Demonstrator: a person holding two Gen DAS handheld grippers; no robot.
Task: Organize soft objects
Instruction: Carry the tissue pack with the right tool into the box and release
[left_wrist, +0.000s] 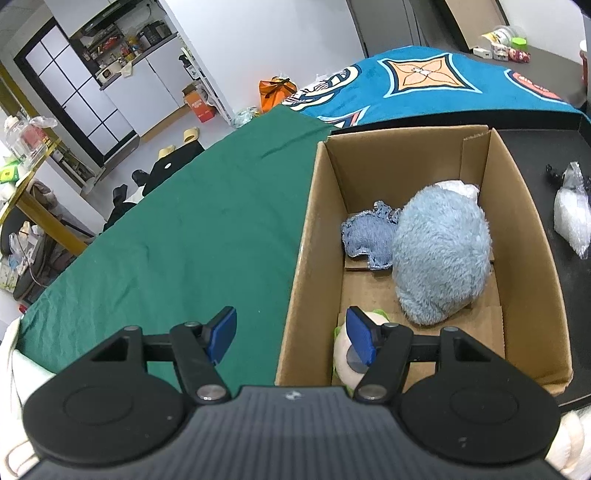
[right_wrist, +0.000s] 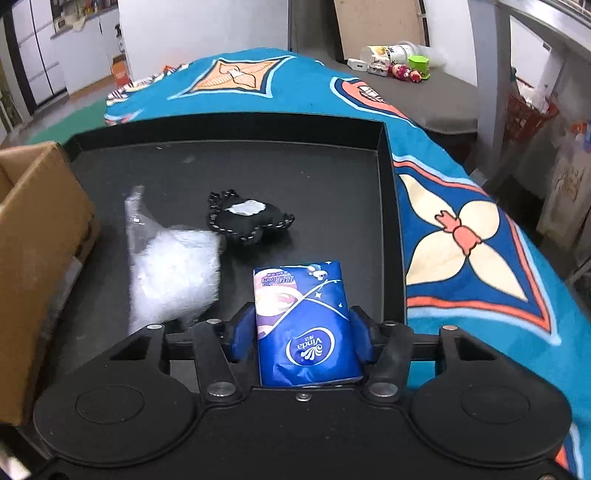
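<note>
2 wrist views look down (both show box (left_wrist: 406, 229)).

Partly hidden behind the left gripper's right finger (left_wrist: 361, 339): a white-and-green plush (left_wrist: 345, 350); blurred: the clear bag of white stuffing (right_wrist: 173, 273).

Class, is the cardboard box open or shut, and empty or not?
Open and not empty: the cardboard box has no lid over it, and a fluffy blue toy and denim pouch lie inside.

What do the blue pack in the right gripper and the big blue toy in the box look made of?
Tissue pack: glossy printed plastic film, going by its sheen and creases, probably soft tissues inside. Blue toy: matte, shaggy plush, fuzzy pile showing all over. Box: plain brown corrugated cardboard.
</note>
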